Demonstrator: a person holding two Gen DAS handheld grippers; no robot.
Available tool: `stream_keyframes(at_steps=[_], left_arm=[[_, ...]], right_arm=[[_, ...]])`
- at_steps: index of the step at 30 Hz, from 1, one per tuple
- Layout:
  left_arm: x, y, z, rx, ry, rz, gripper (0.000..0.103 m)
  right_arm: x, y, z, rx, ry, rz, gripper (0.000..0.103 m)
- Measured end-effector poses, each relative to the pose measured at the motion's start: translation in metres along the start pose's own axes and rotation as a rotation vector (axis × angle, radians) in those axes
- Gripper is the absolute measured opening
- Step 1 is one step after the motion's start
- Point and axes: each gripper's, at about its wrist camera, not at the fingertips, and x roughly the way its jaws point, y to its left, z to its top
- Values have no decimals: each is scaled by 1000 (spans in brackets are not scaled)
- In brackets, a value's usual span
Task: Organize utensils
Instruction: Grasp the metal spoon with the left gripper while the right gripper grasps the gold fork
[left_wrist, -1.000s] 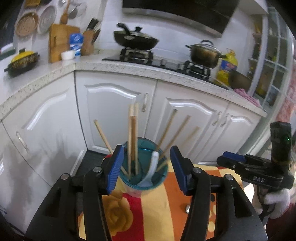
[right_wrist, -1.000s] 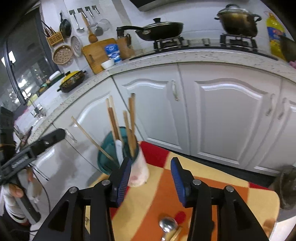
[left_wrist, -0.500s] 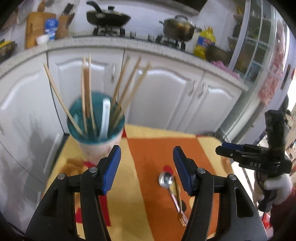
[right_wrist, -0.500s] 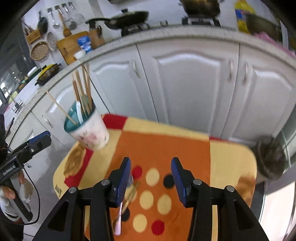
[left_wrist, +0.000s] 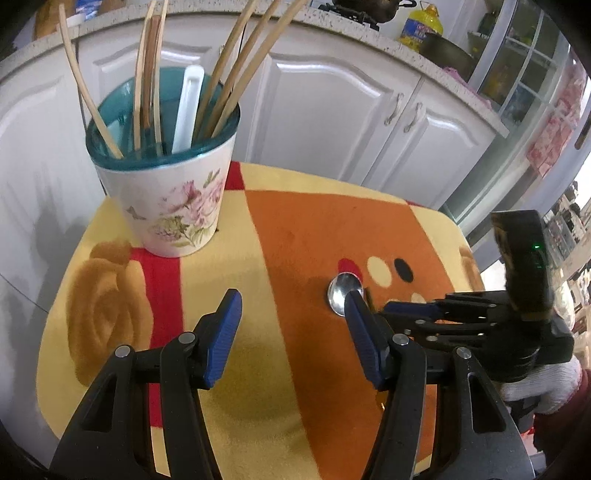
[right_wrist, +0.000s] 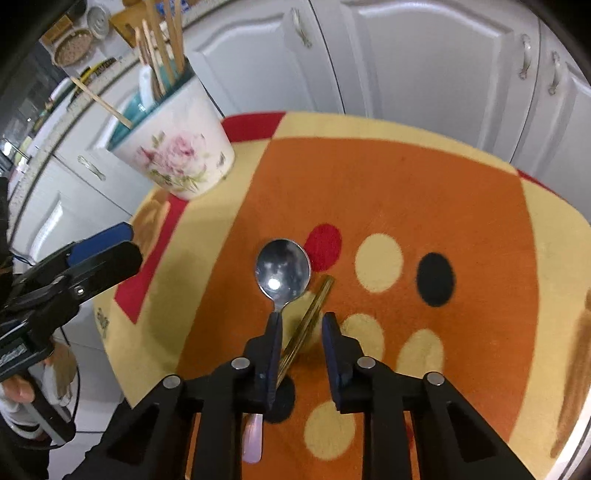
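Toward the far left corner of the cloth-covered surface (left_wrist: 229, 387), the left view shows the floral ceramic cup with teal rim (left_wrist: 173, 192) already holding wooden chopsticks (left_wrist: 236, 70) and a white plastic spoon (left_wrist: 186, 110), while the left gripper (left_wrist: 291, 332) hangs empty, fingers wide apart. From the right view, the shiny metal spoon (right_wrist: 282, 269) and a gold-coloured utensil (right_wrist: 310, 321) lie mid-surface, not yet stowed; the right gripper (right_wrist: 299, 350) has its fingers apart astride both handles, gripping neither.
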Motion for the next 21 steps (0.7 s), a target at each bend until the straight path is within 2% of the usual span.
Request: stream_keyframes(at_steps=[7, 12, 17, 19, 21], left_arm=[[21, -4, -1, 18, 50, -32, 57], [42, -9, 2, 38, 86, -64, 57], [67, -18, 10, 65, 126, -101, 57], [74, -21, 12, 86, 142, -105, 50], [81, -27, 13, 121, 162, -107, 36]], right_arm=[[-2, -6, -10, -88, 31, -67, 10], [-14, -35, -17, -26, 31, -72, 10], [-19, -49, -17, 55, 11, -35, 13], [-20, -51, -16, 70, 8, -33, 13], [-18, -50, -13, 74, 14, -34, 13]])
